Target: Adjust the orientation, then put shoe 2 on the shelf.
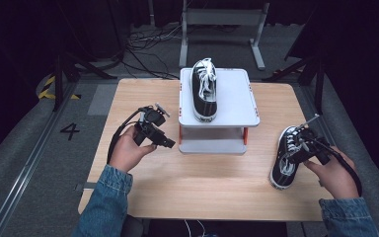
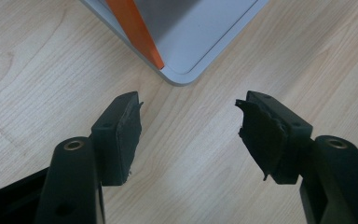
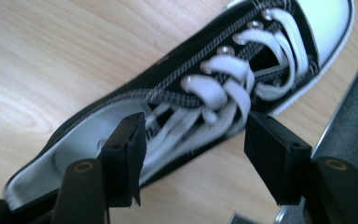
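Right claw (image 3: 193,156) gapes over black sneaker (image 3: 177,100) — white laces (image 3: 223,93); wooden table (image 3: 51,56).

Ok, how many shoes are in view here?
2. One shoe stands on the top shelf of the grey rack; the other shoe lies on the table under the right hand-held gripper, whose jaws stand open over its laces.

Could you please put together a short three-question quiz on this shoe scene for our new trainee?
1. True or false: a sneaker lies on the top shelf of the grey rack.
2. Which hand-held gripper hangs over the second sneaker on the table: A) left hand-held gripper, B) right hand-held gripper?
3. What colour are the rack's posts?

Key:
1. True.
2. B; its jaws stand open above the laces, not pressing them.
3. Orange.
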{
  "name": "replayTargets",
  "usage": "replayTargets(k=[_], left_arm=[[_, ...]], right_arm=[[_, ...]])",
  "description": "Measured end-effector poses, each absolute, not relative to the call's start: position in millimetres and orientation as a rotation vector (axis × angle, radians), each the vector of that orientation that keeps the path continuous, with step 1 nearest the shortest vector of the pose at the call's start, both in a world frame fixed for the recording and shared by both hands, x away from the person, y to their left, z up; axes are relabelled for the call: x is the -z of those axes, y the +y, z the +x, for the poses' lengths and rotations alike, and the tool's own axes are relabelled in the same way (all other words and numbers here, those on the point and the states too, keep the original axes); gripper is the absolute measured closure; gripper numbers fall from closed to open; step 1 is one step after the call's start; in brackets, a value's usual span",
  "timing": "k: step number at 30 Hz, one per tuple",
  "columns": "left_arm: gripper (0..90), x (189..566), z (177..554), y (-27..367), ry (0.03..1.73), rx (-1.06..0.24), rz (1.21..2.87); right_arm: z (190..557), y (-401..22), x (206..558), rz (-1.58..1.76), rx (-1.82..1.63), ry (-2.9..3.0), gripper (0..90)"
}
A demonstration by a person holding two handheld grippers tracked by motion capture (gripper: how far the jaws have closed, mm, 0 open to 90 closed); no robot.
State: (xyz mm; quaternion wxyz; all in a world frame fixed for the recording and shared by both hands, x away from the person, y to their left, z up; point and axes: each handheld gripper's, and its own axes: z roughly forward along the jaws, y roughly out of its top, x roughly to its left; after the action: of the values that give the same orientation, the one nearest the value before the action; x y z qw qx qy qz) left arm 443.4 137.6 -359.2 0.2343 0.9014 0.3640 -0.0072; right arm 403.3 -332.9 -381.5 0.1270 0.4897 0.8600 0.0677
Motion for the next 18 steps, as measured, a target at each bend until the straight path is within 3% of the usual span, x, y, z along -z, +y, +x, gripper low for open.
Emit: replayTargets(k=[9, 18], left_arm=[[38.0, 361, 441, 140, 1.015, 0.026, 2.466], [38.0, 360, 436, 151, 1.045, 0.017, 2.453]], right_arm=[[420, -341, 403, 1.404, -0.228, 2.517, 36.8], [432, -354, 402, 1.483, -0.287, 2.527, 57.6]])
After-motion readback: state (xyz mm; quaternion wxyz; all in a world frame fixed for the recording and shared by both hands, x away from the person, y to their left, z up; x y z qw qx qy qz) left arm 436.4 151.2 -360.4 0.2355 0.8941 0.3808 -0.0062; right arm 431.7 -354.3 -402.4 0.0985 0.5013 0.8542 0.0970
